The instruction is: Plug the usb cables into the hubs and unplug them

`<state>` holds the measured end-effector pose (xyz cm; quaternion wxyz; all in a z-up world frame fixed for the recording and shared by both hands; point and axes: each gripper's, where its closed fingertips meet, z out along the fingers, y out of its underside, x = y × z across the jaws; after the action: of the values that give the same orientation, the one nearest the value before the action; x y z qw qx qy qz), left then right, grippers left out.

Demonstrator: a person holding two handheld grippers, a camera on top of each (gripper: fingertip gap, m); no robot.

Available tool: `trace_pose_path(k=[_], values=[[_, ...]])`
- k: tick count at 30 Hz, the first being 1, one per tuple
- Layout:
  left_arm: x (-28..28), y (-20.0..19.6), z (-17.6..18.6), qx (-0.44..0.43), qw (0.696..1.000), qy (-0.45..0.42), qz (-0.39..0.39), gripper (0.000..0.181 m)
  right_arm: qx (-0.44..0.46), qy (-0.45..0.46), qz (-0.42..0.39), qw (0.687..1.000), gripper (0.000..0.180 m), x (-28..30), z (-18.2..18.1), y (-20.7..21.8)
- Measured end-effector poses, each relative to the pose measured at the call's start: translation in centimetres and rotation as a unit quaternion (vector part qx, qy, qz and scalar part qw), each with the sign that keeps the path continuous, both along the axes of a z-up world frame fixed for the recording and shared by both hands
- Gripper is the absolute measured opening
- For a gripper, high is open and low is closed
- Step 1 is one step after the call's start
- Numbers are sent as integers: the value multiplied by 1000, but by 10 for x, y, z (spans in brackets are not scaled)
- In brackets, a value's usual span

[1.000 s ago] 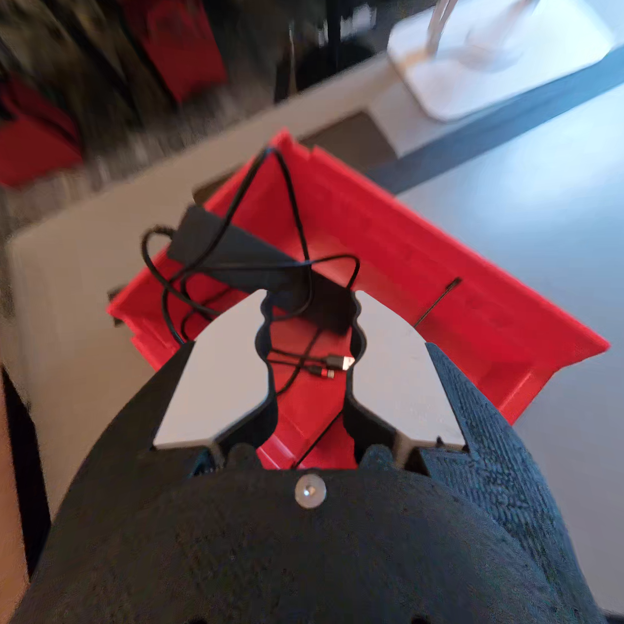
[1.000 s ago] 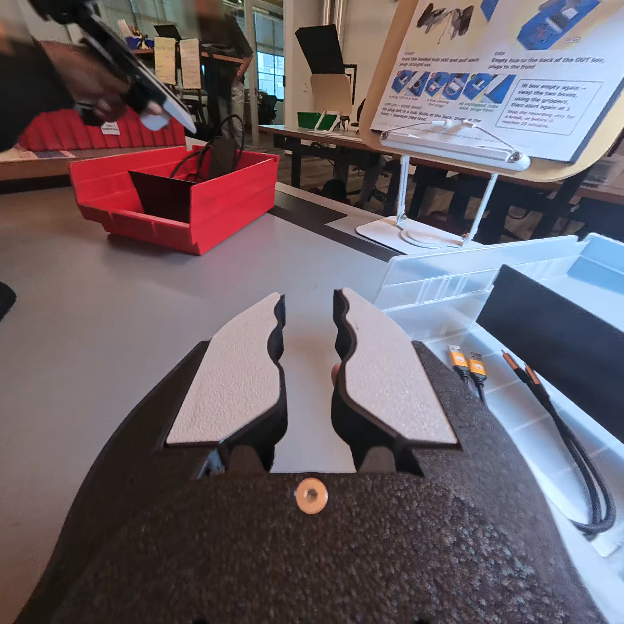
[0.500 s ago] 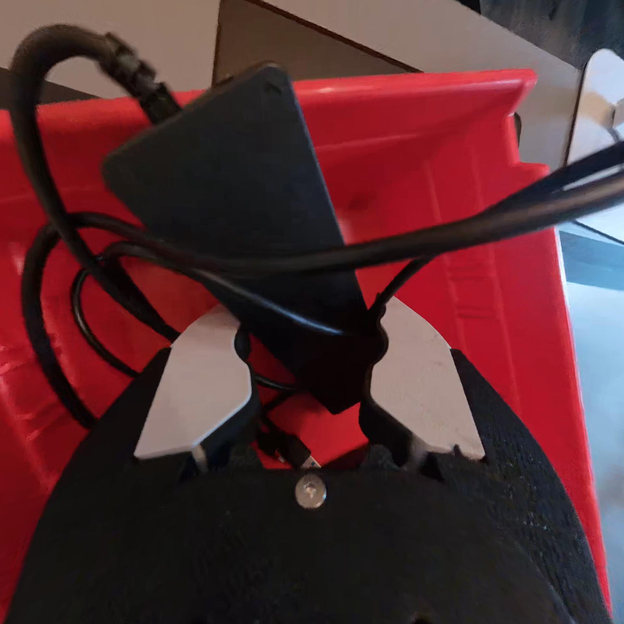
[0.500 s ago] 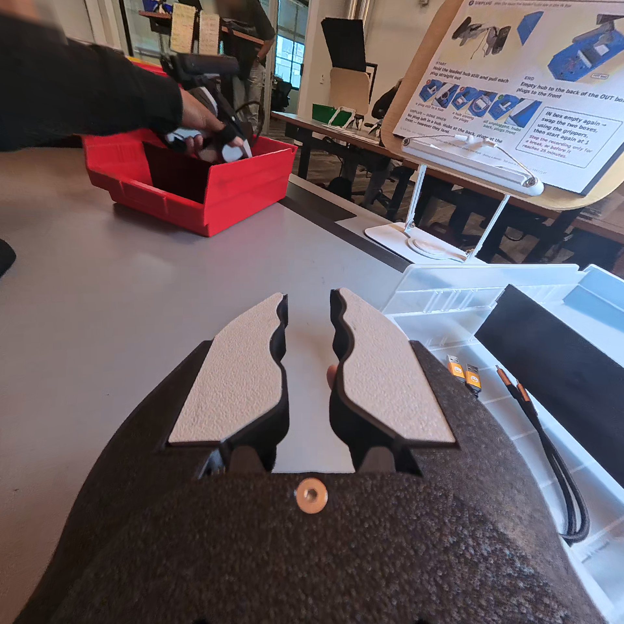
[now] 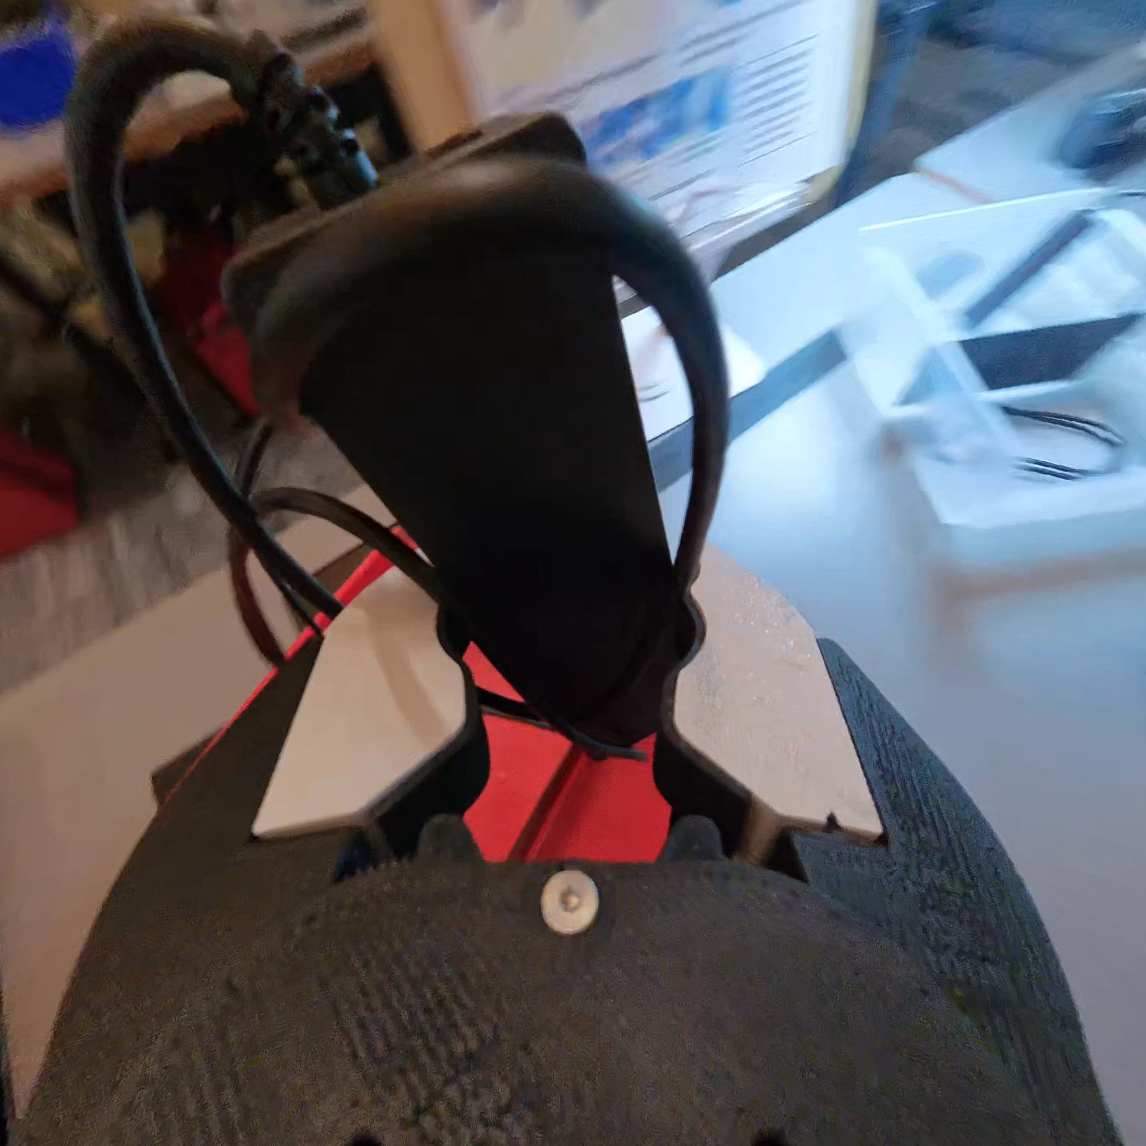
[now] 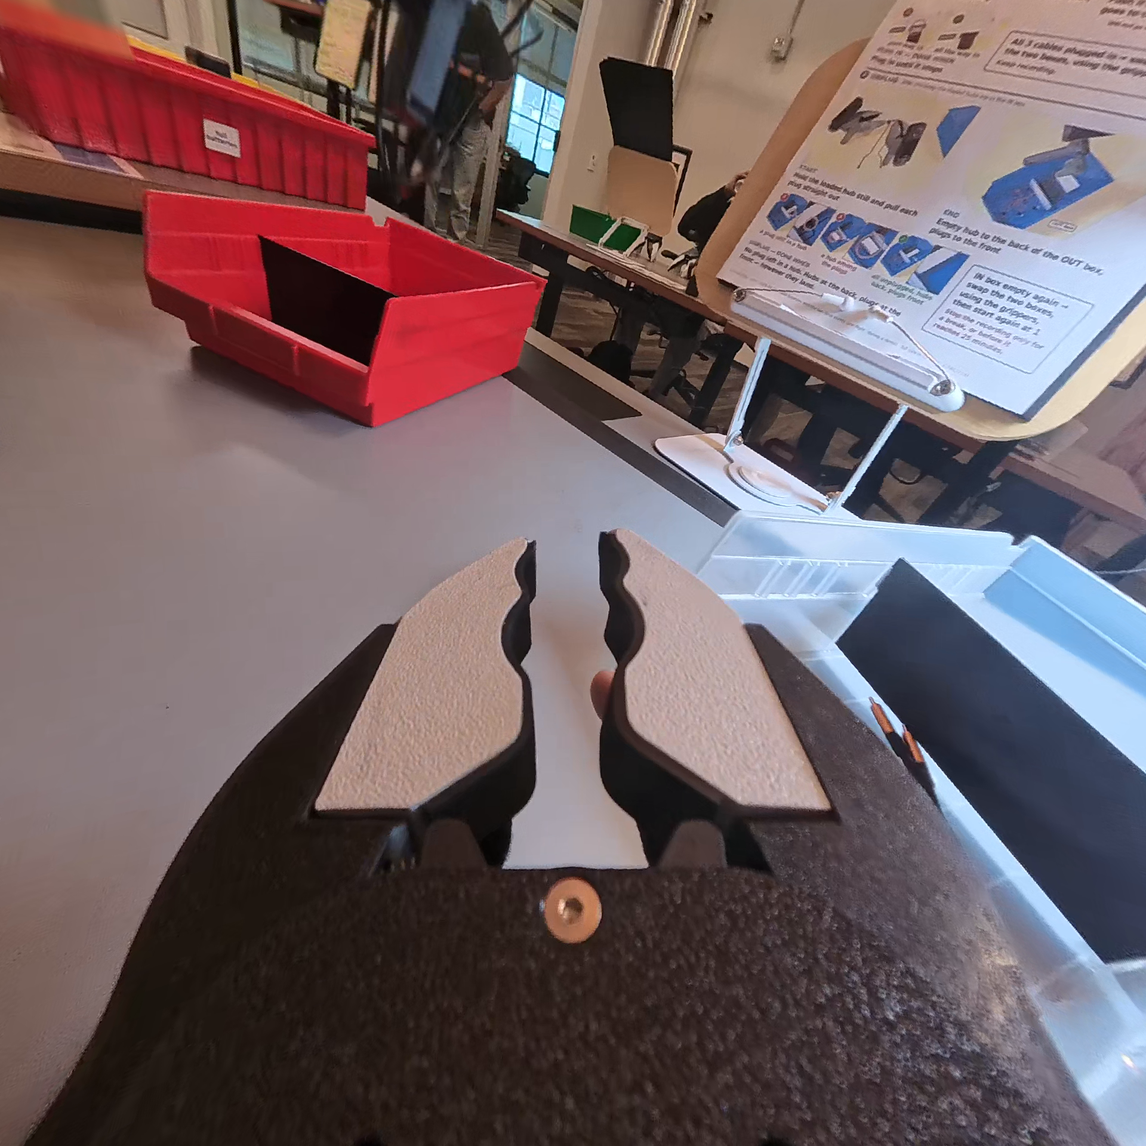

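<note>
- The left gripper [image 5: 567,626] pinches the narrow near end of a flat, matte black hub [image 5: 471,397] between its pale, grainy pads, holding it up above the red bin [image 5: 558,800], whose glossy plastic floor shows through the gap below.
- Thin black cables [image 5: 694,347] loop around the hub: one arcs over its right edge, another sweeps down its left side (this view is smeared by motion blur, so the plugs cannot be made out).
- The right gripper [image 6: 563,544] hovers low over the smooth grey table [image 6: 217,527], its wavy-edged, sandpaper-textured fingers [image 6: 446,688] parted by a narrow gap with nothing between them.
- In the right wrist view the red bin [image 6: 446,347] sits far left on the table, angular and open-fronted, with a dark divider inside.
- Just right of the right gripper lies a clear plastic tray [image 6: 806,558] holding a black slab [image 6: 1004,744] and orange-tipped plugs [image 6: 893,732].
- Far right, an illustrated instruction board [image 6: 967,204] leans on a white wire stand [image 6: 756,471].
</note>
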<state>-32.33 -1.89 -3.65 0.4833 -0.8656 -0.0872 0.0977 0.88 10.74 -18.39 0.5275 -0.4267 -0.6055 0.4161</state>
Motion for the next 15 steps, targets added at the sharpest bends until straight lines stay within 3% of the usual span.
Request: trace_pose_path(k=[3, 5, 8, 10, 13, 15], values=[[85, 6, 28, 28, 991, 18, -127, 66, -9, 19, 28, 999, 19, -4, 11, -11], [152, 7, 31, 53, 970, -12, -237, 66, -23, 43, 50, 998, 19, -7, 29, -22], [245, 1, 24, 97, 907, -98, -398, 65, -49, 64, 128, 988, 21, -9, 58, -54], [293, -9, 14, 122, 848, -140, -497, 66, -79, 68, 193, 976, 23, -9, 77, -74], [329, -9, -6, 149, 794, -192, -557, 66, -98, 79, 220, 967, 34, -9, 105, -74], [334, 0, -22, 152, 783, -235, -556, 65, -40, 95, 194, 976, 28, -2, 120, -66]])
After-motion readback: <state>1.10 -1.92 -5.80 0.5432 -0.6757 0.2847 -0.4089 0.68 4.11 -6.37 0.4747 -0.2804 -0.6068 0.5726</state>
